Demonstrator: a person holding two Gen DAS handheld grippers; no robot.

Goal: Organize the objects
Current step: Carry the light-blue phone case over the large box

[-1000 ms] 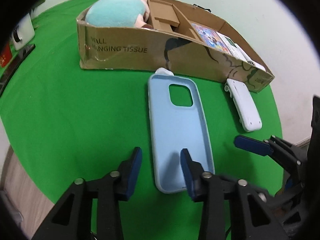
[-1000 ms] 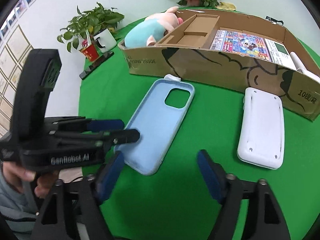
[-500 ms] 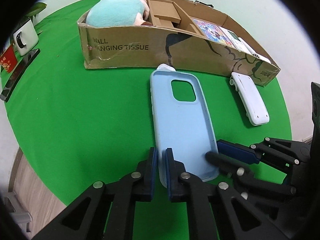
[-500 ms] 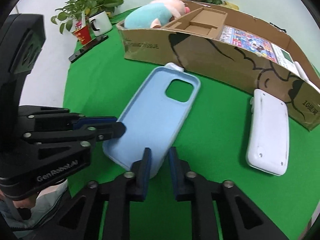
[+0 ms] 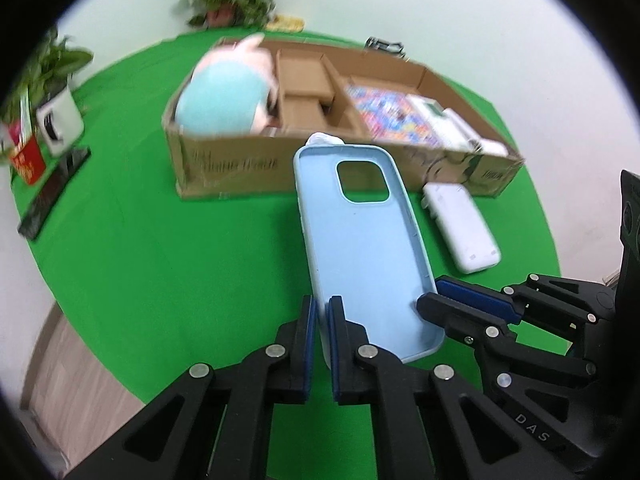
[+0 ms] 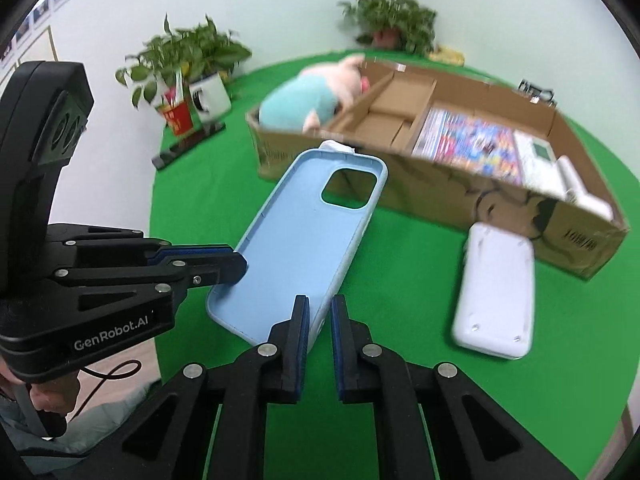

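The light blue phone case (image 5: 362,240) is an empty shell, so it should be very light, somewhat bendy and thin-walled; it looks matte rather than slick. Its raised side rims near the bottom corners are the natural place to take hold, and that is where it is held. The left hand-held gripper (image 5: 323,312) is closed on the case's left rim near the bottom corner, and the right hand-held gripper (image 6: 319,312) is closed on the opposite rim, each pinching just the thin wall. With one grip on each side the case should not twist or sag much, though squeezing the two rims toward each other could bow it.

The case lies open side up, its camera hole at the far end, in front of the cardboard box (image 5: 248,164) on the green table (image 5: 152,260), with a white power bank (image 6: 498,292) lying just beside it. Both hand-held grippers point forward and steeply down toward the table, side by side, the right one's fingers (image 5: 452,308) showing in the left view.
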